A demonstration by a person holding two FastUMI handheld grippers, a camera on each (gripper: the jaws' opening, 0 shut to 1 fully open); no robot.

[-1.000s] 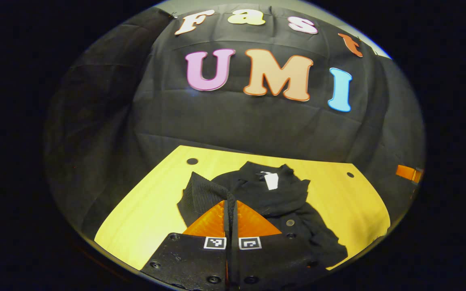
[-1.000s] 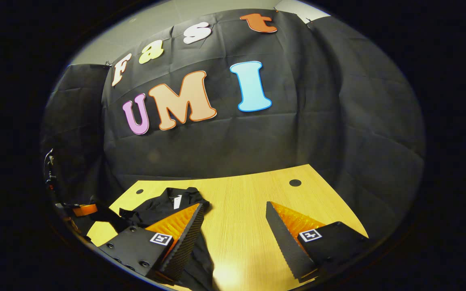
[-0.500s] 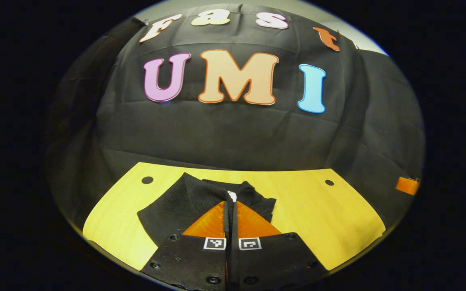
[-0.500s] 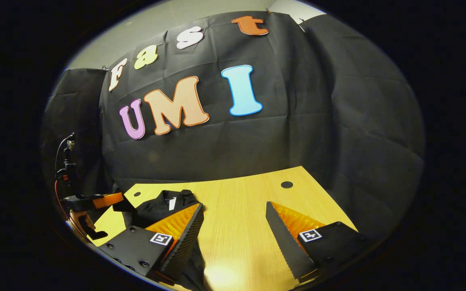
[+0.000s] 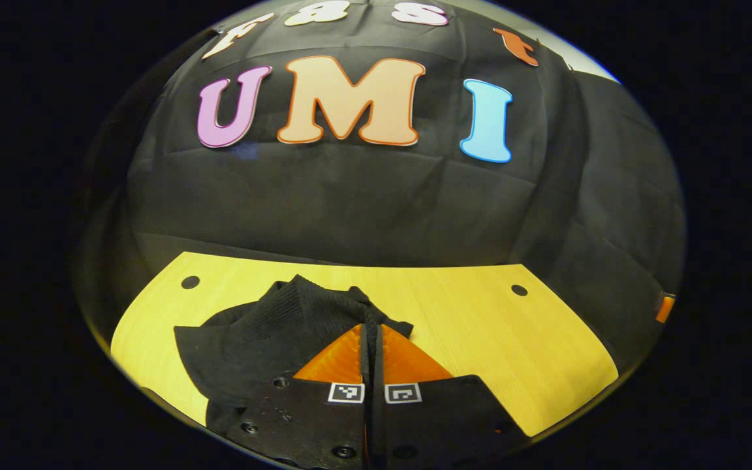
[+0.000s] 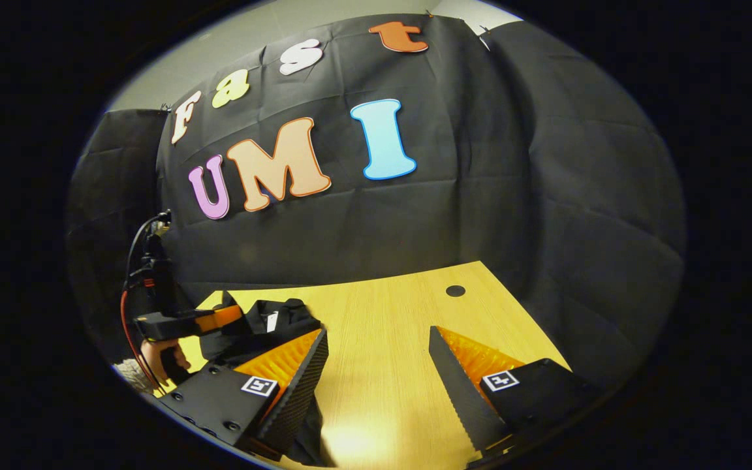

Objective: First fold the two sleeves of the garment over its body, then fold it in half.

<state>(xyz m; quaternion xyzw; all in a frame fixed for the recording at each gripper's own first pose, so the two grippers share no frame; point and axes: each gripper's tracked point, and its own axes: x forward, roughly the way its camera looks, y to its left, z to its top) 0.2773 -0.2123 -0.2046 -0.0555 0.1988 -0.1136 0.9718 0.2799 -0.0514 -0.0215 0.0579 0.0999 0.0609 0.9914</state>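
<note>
A black knitted garment point(image 5: 265, 339) lies bunched on the yellow wooden table point(image 5: 480, 326). My left gripper point(image 5: 371, 326) is shut on a ribbed edge of it, and the held cloth drapes off to the left over the rest of the garment. In the right gripper view the garment point(image 6: 284, 318) sits at the table's left with a small white label showing. The left gripper point(image 6: 219, 318) hovers over it there, held by a hand point(image 6: 157, 358). My right gripper point(image 6: 377, 334) stands open over bare table, its left finger beside the garment's edge.
The table point(image 6: 402, 313) has small dark holes near its far corners point(image 5: 519, 290), point(image 5: 190, 282), point(image 6: 455, 290). Black cloth walls close in behind the table and on both sides. A cable point(image 6: 134, 261) rises from the left gripper.
My left gripper has carried the ribbed edge forward over the garment, covering the collar and label in its view. In the right gripper view it has come in from the left. The right gripper barely moved.
</note>
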